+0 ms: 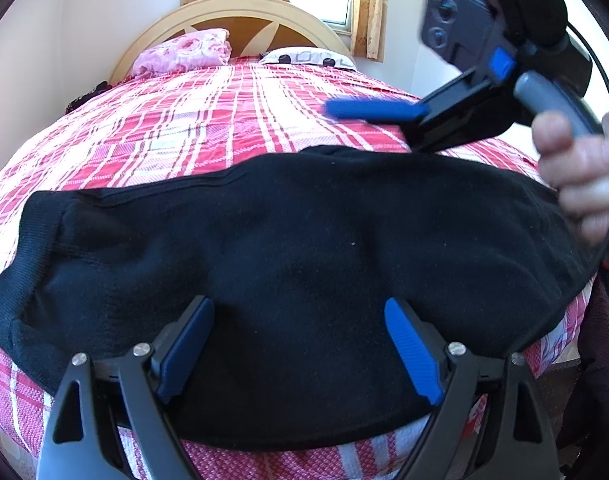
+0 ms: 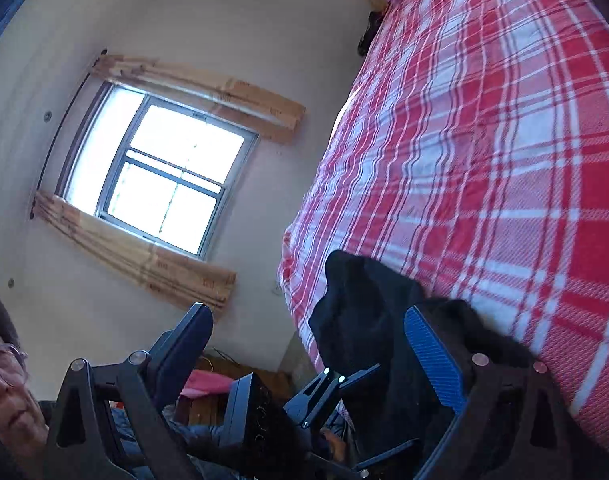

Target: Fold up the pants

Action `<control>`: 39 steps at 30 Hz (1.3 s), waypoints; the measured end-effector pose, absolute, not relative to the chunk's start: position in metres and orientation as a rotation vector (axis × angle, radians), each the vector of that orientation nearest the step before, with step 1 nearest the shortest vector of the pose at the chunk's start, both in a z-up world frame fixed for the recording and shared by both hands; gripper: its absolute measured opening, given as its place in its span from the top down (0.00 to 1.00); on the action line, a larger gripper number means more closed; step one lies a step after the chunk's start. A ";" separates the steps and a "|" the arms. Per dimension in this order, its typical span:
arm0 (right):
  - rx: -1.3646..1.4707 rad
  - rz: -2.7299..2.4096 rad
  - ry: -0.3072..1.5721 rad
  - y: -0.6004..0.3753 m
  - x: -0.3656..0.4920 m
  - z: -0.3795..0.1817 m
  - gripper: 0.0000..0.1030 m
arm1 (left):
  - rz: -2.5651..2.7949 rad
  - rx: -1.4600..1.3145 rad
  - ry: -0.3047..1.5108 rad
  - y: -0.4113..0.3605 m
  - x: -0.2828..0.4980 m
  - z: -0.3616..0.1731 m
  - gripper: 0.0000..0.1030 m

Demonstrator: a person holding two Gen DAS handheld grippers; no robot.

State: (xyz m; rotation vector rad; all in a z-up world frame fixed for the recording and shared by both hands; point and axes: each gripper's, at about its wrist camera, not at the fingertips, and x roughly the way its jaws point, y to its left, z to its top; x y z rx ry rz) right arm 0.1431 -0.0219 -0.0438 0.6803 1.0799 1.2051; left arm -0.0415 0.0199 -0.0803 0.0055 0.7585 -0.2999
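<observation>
Pants (image 1: 288, 248) of soft black knit fabric are lying across the near edge of the bed (image 1: 208, 120), folded into a wide, flat band with a ribbed cuff at the left end. A plaid bed cover of woven red, pink and white cloth is spreading under them, and its surface is looking slightly textured. The left tool (image 1: 300, 350) is hovering just above the pants with its two blue ribbed pads standing wide apart, and nothing is clamped between them. The right tool (image 2: 308, 354) is being held by a hand (image 1: 580, 176) beside the right end of the pants, strongly tilted; its pads are also standing apart and gripping nothing. At the curved wooden headboard (image 1: 240, 16), a pink flowered pillow (image 1: 184, 52) and a white patterned pillow (image 1: 308, 58) are resting.
</observation>
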 end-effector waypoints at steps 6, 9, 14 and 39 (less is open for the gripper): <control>0.557 0.860 1.136 -0.021 0.166 -0.083 0.58 | -0.268 0.052 0.761 0.033 -0.043 -0.073 0.12; 0.557 0.778 1.062 -0.050 0.164 -0.071 0.57 | -0.215 0.024 0.749 0.058 -0.040 -0.065 0.12; 0.220 0.783 1.006 -0.025 0.139 -0.050 0.57 | -0.055 0.008 0.718 0.105 -0.024 -0.052 0.13; 0.363 0.684 0.869 -0.057 0.127 -0.051 0.99 | 0.156 -0.070 0.755 0.158 -0.022 -0.067 0.12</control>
